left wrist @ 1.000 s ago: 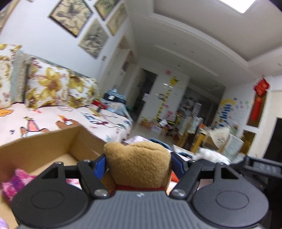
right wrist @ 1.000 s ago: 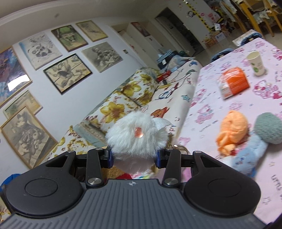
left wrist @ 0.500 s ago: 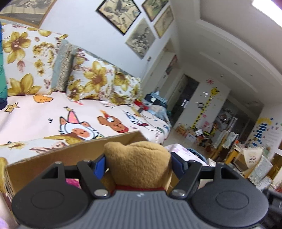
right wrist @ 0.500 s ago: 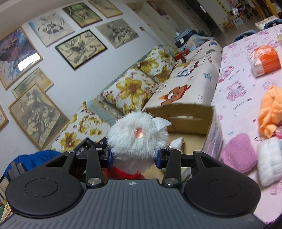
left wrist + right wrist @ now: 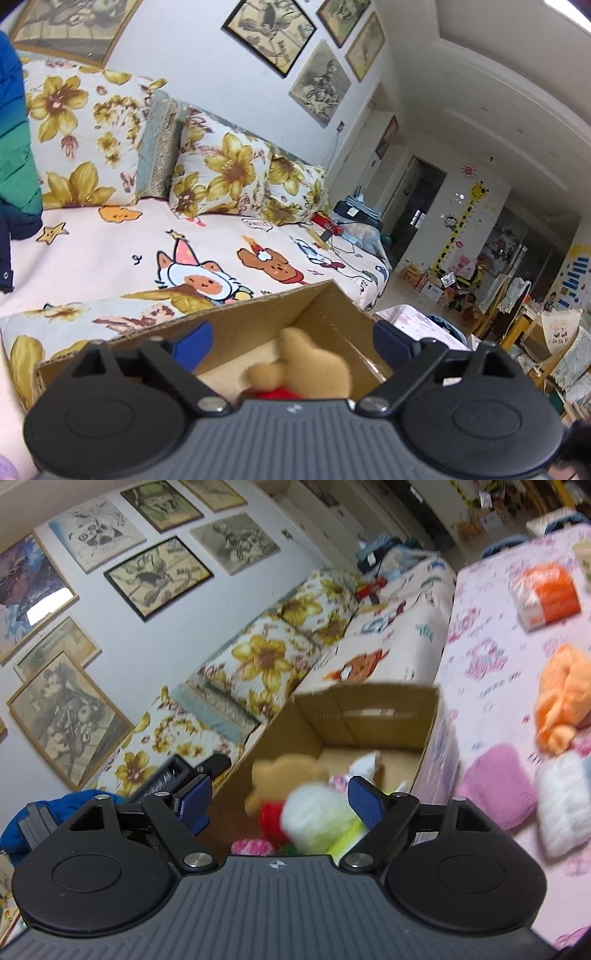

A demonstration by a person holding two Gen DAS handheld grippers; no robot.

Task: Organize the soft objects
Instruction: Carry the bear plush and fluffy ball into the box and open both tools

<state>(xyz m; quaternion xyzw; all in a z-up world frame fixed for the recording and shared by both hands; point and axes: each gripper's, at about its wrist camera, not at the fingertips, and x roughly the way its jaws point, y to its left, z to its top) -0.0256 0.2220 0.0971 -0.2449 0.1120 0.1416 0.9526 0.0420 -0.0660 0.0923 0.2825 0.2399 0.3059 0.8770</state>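
My left gripper (image 5: 293, 341) is open above an open cardboard box (image 5: 258, 317); a brown plush bear (image 5: 314, 369) with a red collar lies loose in the box below the jaws. My right gripper (image 5: 280, 797) is open above the same box (image 5: 369, 709). A white fluffy plush toy (image 5: 314, 816) sits blurred just below its jaws, beside the brown bear (image 5: 284, 771) in the box. On the pink table (image 5: 491, 672) lie a pink knitted toy (image 5: 495, 786), a white fluffy toy (image 5: 565, 801) and an orange knitted toy (image 5: 561, 698).
A sofa (image 5: 110, 251) with flowered cushions stands behind the box. An orange and white packet (image 5: 546, 594) lies further back on the table. Framed pictures hang on the wall. A blue garment (image 5: 14, 147) hangs at far left.
Both grippers have opened. The brown bear has dropped from the left gripper into the box, and the white toy has left the right gripper's jaws.
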